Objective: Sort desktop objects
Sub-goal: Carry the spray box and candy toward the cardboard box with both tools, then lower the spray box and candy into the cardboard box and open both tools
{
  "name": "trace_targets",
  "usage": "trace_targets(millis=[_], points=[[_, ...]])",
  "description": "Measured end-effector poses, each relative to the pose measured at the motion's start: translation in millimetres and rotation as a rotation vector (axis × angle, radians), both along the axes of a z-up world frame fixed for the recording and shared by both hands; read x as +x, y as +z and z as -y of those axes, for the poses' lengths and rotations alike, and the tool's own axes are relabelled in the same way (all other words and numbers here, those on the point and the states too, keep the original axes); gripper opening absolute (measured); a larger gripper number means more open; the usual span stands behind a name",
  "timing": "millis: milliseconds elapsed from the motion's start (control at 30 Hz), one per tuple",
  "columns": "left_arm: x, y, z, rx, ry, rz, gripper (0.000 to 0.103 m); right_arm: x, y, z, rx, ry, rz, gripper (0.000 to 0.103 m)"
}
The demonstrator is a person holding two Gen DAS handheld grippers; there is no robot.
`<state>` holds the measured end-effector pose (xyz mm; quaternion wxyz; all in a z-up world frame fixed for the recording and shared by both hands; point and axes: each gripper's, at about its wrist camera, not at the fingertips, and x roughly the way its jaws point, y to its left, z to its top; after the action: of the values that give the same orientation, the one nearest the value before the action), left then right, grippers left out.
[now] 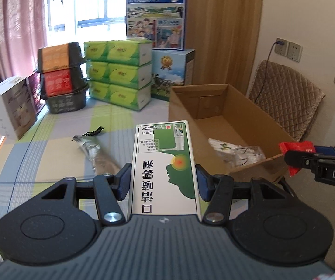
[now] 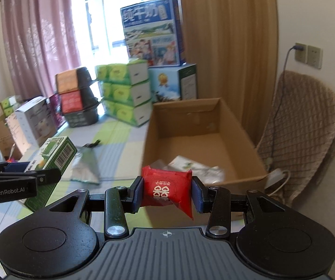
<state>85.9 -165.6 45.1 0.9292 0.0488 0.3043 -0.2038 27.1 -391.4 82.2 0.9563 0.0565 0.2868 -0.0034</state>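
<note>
The left gripper (image 1: pixel 162 182) is clamped across the width of a white-and-green spray box (image 1: pixel 164 163), held lengthwise along the fingers, probably so it can slide nose-first into the carton (image 1: pixel 216 114) open at the tabletop's right edge. The right gripper (image 2: pixel 166 192) is closed on a red sachet (image 2: pixel 166 187), pinched by its sides so the loose lower corner hangs free; it hovers just before the carton's near wall, which suggests a drop inside is the step in hand. Clear wrapped packets (image 2: pixel 195 168) already lie in the carton's near end, so sorting looks partly done. A silver pouch (image 1: pixel 92 149) and a small black item (image 1: pixel 95 131) lie on the checked cloth (image 1: pixel 50 154) mid-table, left of the carton, apparently yet to be collected. Stacked tissue packs (image 1: pixel 118 70) and cases line the far edge.
</note>
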Motion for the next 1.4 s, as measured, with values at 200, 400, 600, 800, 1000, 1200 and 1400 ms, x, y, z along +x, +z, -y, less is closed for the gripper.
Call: trace_targets(millis=[200,400,600,800,1000,1200,1400], points=[[10.0,4.1,25.0,0.005,-0.037,0.004,0.051,7.0,7.6,26.0,-0.022,-0.028,0.012,0.04],[12.0,8.6,35.4,0.047,-0.048,0.005,0.051,11.6,13.4,40.4,-0.016,-0.025,0.037,0.04],[17.9,15.4,45.9,0.061,-0.049,0.004,0.051,17.0,16.7,46.4,-0.033,0.004,0.044,0.04],[34.8,17.2,67.8,0.062,-0.084,0.008,0.051,37.1,15.5,59.8,-0.058,-0.006,0.016,0.04],[60.4,15.2,97.3,0.048,-0.118,0.001,0.051,66.9,16.1,75.7,-0.069,-0.01,-0.007,0.04],[87.8,-1.2,126.9,0.035,-0.17,-0.026,0.051,97.7,8.2,89.4,-0.057,-0.023,-0.034,0.04],[109.9,-14.5,144.0,-0.001,-0.177,-0.038,0.072,118.5,-4.5,102.2,-0.031,-0.048,-0.051,0.04]])
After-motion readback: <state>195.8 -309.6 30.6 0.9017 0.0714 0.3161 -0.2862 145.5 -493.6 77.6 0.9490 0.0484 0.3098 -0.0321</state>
